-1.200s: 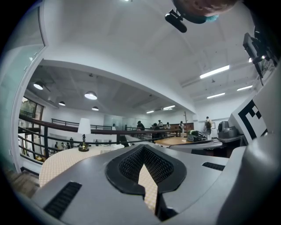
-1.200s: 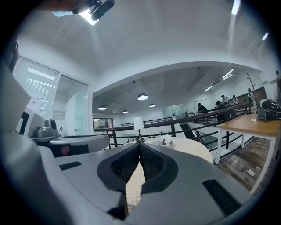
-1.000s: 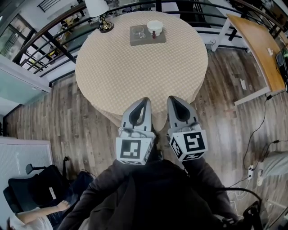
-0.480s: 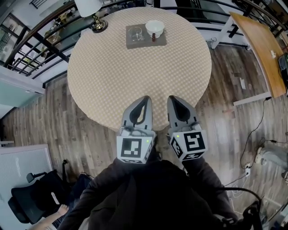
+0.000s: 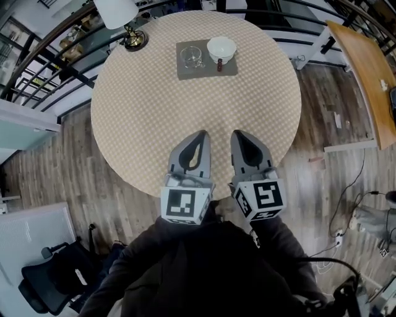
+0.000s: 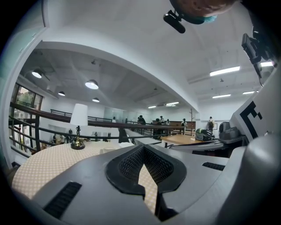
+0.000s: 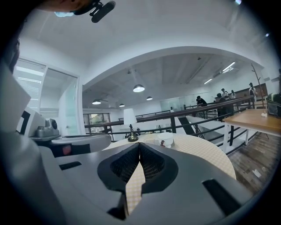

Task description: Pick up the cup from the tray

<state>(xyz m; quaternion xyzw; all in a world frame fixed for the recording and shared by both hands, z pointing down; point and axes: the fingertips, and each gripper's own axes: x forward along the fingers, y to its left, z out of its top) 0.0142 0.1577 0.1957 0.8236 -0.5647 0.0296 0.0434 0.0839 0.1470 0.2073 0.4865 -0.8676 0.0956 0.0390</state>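
A clear glass cup (image 5: 192, 57) stands on a grey tray (image 5: 207, 67) at the far side of a round table (image 5: 185, 117) with a beige chequered cloth. Beside the cup on the tray are a white bowl (image 5: 221, 49) and a small dark red piece (image 5: 219, 62). My left gripper (image 5: 200, 134) and right gripper (image 5: 239, 134) are side by side over the table's near edge, far short of the tray. Both are shut with nothing between the jaws. The right gripper view shows its shut jaws, the right gripper (image 7: 139, 144) and the bowl (image 7: 165, 139) far ahead. In the left gripper view the left gripper (image 6: 143, 147) is shut too.
A white-shaded lamp (image 5: 117, 11) on a brass base stands at the table's far left. Black railings (image 5: 55, 49) curve behind the table. A wooden desk (image 5: 368, 68) stands to the right, with cables (image 5: 346, 186) on the plank floor. A black chair (image 5: 52, 291) sits at lower left.
The table and tray have shifted in the head view and lie closer beneath the grippers. Both grippers stay shut and side by side in front of the body.
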